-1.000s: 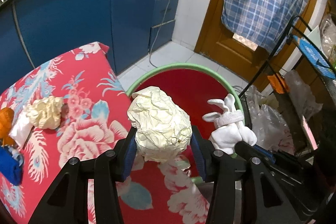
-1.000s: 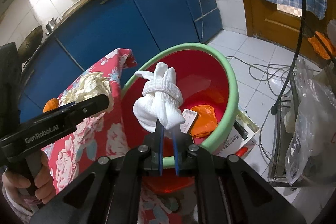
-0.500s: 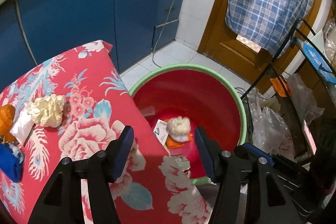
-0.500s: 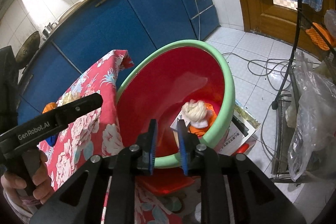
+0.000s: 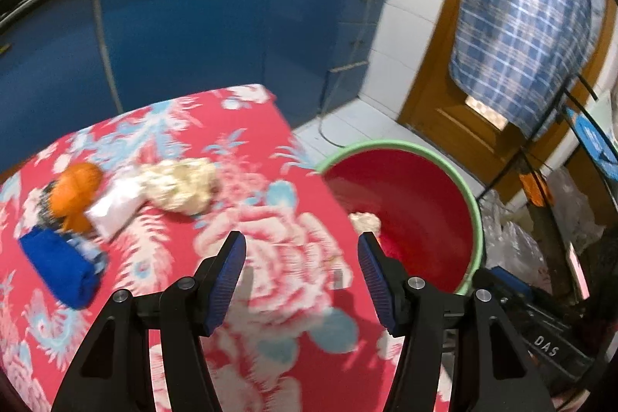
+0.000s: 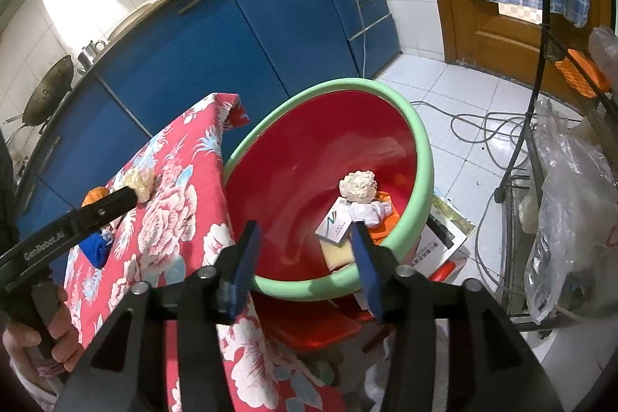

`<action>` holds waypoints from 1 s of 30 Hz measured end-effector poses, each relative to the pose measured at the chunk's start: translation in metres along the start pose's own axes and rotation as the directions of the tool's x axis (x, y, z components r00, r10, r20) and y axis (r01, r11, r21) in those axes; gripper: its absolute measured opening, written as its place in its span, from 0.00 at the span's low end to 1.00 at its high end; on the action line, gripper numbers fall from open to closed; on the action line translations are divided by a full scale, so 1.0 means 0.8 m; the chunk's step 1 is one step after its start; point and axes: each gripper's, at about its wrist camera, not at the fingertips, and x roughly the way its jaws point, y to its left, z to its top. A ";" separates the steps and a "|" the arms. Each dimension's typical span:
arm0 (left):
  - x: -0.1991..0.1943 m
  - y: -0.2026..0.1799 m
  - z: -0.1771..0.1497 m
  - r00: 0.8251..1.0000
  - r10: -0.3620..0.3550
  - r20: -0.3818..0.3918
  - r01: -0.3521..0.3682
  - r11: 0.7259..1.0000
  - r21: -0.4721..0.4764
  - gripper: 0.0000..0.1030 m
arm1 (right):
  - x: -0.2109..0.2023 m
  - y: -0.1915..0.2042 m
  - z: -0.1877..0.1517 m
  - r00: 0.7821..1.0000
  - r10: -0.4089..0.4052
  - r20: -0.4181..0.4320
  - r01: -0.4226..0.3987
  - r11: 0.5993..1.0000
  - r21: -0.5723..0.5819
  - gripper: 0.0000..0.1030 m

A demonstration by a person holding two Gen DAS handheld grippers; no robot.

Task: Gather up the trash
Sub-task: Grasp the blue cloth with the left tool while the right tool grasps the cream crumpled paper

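A red basin with a green rim [image 6: 423, 157] [image 5: 477, 215] stands beside the table. In it lie a cream paper ball [image 6: 358, 186], a white knotted sock [image 6: 372, 212], a small card [image 6: 334, 227] and orange trash. On the red floral tablecloth [image 5: 270, 250] lie a cream crumpled paper [image 5: 181, 184], a white packet [image 5: 112, 209], an orange object [image 5: 75, 190] and a blue cloth [image 5: 61, 263]. My left gripper [image 5: 301, 253] is open and empty above the cloth. My right gripper [image 6: 305, 250] is open and empty above the basin's near rim.
Blue kitchen cabinets [image 6: 239, 33] stand behind the table. A wooden door with a plaid cloth [image 5: 517, 26] is at the right. A black wire rack with plastic bags [image 6: 567, 188] stands right of the basin. Cables lie on the tiled floor [image 6: 471, 126].
Both grippers let go: the paper ball and the white sock dropped into the basin. The left gripper has since swung left over the table. The right jaws opened wider.
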 end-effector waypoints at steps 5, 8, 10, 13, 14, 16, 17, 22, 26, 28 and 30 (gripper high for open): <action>-0.017 0.038 -0.004 0.998 0.057 0.025 -0.056 0.997 -0.052 0.60 | 0.000 0.007 -0.002 1.000 0.009 -0.012 -0.009 1.000 0.000 0.61; -0.025 0.067 -0.008 0.995 0.091 0.034 -0.087 0.991 -0.097 0.60 | 0.000 0.011 -0.001 1.000 0.009 -0.014 -0.009 1.000 -0.001 0.65; -0.029 0.091 -0.010 0.993 0.116 0.036 -0.110 0.984 -0.138 0.60 | 0.000 0.013 -0.002 1.000 0.007 -0.016 -0.007 1.000 -0.005 0.65; -0.034 0.122 -0.014 0.988 0.154 0.036 -0.144 0.971 -0.190 0.60 | -0.001 0.020 -0.002 1.000 -0.001 -0.016 0.000 1.000 -0.019 0.66; -0.036 0.131 -0.015 0.986 0.164 0.035 -0.153 0.967 -0.205 0.60 | -0.001 0.023 -0.002 1.000 -0.002 -0.016 0.001 1.000 -0.022 0.66; -0.040 0.150 -0.019 0.983 0.179 0.034 -0.166 0.957 -0.240 0.60 | -0.001 0.029 -0.002 1.000 -0.003 -0.015 0.002 1.000 -0.029 0.66; -0.041 0.158 -0.021 0.983 0.183 0.034 -0.168 0.953 -0.253 0.60 | -0.001 0.032 -0.002 1.000 -0.003 -0.015 0.002 0.999 -0.032 0.66; -0.049 0.192 -0.030 0.970 0.241 0.031 -0.221 0.928 -0.299 0.60 | 0.004 0.048 -0.003 1.000 0.004 -0.029 -0.006 0.999 -0.054 0.66; -0.044 0.212 -0.036 0.964 0.265 0.020 -0.244 0.912 -0.329 0.60 | 0.007 0.059 -0.003 0.999 0.008 -0.035 -0.010 0.997 -0.072 0.66; -0.040 0.218 -0.039 0.960 0.280 0.013 -0.259 0.903 -0.342 0.60 | 0.009 0.065 -0.003 0.999 0.007 -0.038 -0.010 0.997 -0.081 0.66; -0.034 0.225 -0.042 0.958 0.287 0.002 -0.267 0.895 -0.357 0.60 | 0.009 0.069 -0.004 0.999 0.006 -0.038 -0.010 0.996 -0.088 0.66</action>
